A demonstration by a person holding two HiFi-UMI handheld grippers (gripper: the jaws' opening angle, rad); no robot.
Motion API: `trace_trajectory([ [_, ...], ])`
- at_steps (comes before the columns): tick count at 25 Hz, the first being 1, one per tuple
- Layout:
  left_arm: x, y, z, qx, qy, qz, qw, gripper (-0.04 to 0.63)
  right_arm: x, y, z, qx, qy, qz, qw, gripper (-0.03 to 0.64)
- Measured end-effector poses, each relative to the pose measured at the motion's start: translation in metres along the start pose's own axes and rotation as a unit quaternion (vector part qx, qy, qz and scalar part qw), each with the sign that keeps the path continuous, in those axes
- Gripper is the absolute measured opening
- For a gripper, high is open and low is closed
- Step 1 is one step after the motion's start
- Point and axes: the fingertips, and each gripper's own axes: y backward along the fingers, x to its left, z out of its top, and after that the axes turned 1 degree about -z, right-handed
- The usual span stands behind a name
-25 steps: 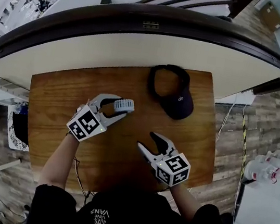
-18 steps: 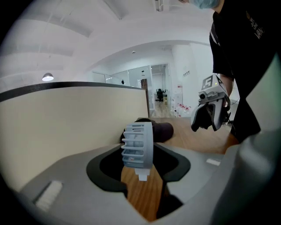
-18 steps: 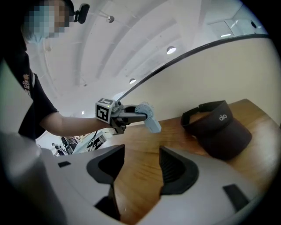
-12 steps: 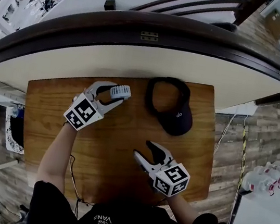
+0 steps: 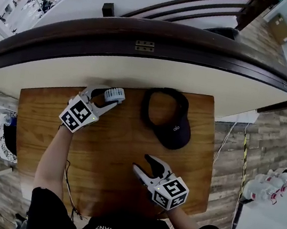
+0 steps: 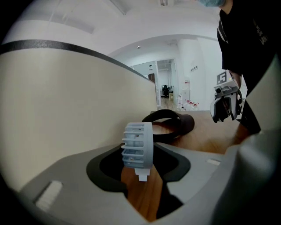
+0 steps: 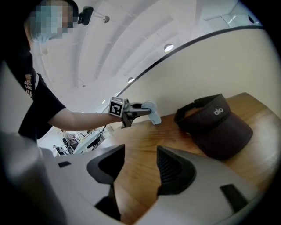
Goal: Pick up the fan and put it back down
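Note:
A small grey fan (image 5: 115, 95) with a slatted round head is clamped between the pads of my left gripper (image 5: 112, 96) at the far left of the wooden table (image 5: 111, 149), close to the curved cream wall. In the left gripper view the fan (image 6: 138, 145) stands upright between the jaws of my left gripper (image 6: 141, 163), its short stem pointing down at the wood. I cannot tell whether the stem touches the table. My right gripper (image 5: 144, 163) hovers open and empty near the table's front right. From the right gripper view (image 7: 137, 166) the fan (image 7: 152, 112) shows far off.
A dark visor cap (image 5: 172, 122) lies on the table's far right, seen too in the left gripper view (image 6: 173, 125) and the right gripper view (image 7: 217, 127). A curved cream wall with a dark rail (image 5: 161, 38) runs along the table's far edge. Bare wood lies between the grippers.
My left gripper has carried the fan away from me and leftward, toward the wall. The right gripper has shifted only a little and stays open.

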Motion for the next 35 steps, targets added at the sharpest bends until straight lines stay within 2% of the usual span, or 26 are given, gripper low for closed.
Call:
trace_trajectory([
  [7,0.011,-0.001,0.001,-0.025,0.026,0.009,0.9993,0.195,-0.001,-0.003,0.001,-0.002,0.002,0.001,1.0,0.22],
  [14,0.013,-0.002,0.004,-0.023,0.03,0.02,0.9991,0.198,-0.005,0.002,-0.001,-0.005,-0.002,-0.006,1.0,0.22],
  [19,0.017,0.004,0.007,-0.021,0.054,0.04,0.9975,0.26,-0.01,0.01,-0.001,-0.01,-0.001,-0.015,1.0,0.221],
  [24,0.011,0.018,0.009,-0.026,0.068,0.061,0.9955,0.276,-0.009,0.019,-0.001,-0.014,0.004,-0.01,1.0,0.221],
  [27,0.005,0.032,0.011,-0.039,0.091,0.091,0.9909,0.289,-0.008,0.024,-0.002,-0.012,0.009,0.0,1.0,0.221],
  [35,-0.037,0.076,0.017,-0.081,0.151,0.165,0.9713,0.304,-0.002,0.039,-0.002,-0.002,0.041,0.027,0.999,0.221],
])
